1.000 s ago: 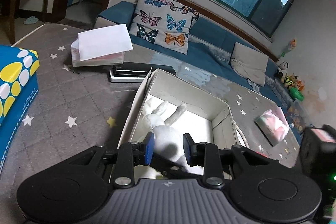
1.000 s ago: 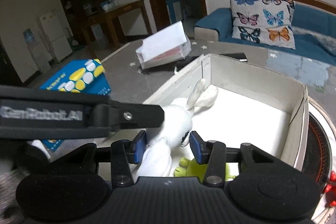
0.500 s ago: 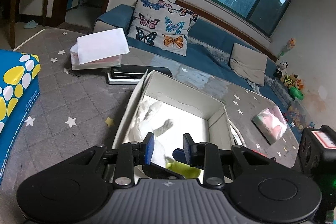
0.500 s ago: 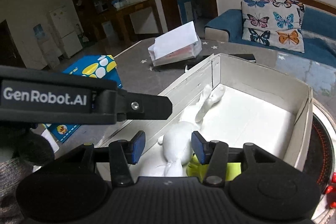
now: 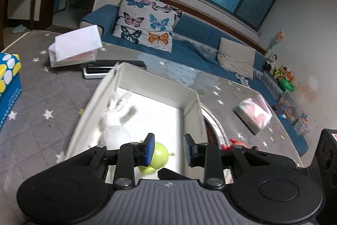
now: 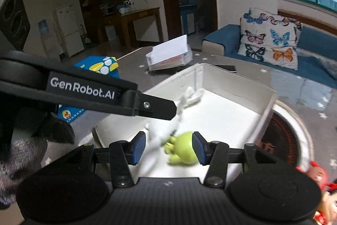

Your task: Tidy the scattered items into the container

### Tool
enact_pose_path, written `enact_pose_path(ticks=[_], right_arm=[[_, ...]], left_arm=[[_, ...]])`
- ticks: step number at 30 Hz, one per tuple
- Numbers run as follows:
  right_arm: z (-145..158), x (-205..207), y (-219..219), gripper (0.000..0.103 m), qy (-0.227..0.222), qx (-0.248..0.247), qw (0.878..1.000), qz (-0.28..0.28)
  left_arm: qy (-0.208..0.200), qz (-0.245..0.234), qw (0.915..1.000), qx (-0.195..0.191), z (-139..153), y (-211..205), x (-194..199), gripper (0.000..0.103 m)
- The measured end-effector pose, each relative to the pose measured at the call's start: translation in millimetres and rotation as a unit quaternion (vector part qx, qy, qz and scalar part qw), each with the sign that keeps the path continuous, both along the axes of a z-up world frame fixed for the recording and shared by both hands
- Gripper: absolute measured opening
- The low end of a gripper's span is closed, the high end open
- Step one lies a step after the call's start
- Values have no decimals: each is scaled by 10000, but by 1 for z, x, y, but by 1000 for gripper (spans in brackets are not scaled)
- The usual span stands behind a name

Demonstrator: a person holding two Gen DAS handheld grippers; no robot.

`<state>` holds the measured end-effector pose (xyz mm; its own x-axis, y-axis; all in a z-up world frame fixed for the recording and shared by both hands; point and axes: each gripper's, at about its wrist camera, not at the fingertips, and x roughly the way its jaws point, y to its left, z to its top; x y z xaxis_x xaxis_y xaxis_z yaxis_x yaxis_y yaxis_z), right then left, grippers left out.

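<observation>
White plush rabbit (image 6: pixel 185 102) lies blurred in my white cardboard box (image 6: pixel 238 81), beyond my spread, empty right hand-held gripper (image 6: pixel 168 149).

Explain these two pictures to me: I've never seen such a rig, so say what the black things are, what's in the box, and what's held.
No robot: a person holds tongs in each hand, with a camera on each looking along the fingers. One picture is from the left tongs, the other from the right tongs. Both are open and hold nothing. Below them stands a white box on a grey star-patterned mat. Inside lie a white plush rabbit and a green toy. A red toy lies outside.
</observation>
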<state>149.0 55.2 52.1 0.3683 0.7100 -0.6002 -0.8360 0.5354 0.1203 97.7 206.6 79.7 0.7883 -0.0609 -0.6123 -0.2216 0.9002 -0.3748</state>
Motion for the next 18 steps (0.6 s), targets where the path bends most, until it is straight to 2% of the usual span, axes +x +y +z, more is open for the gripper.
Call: enact_pose_path(ticks=[10, 18], right_arm=[[-2, -16, -78, 50, -237, -33, 9992, -332], [-6, -20, -143, 51, -376, -79, 9968, -699]], left_arm=[[-88, -462, 9988, -101, 0, -60, 4, 32], [-11, -912, 9957, -158, -8, -106, 9, 32]])
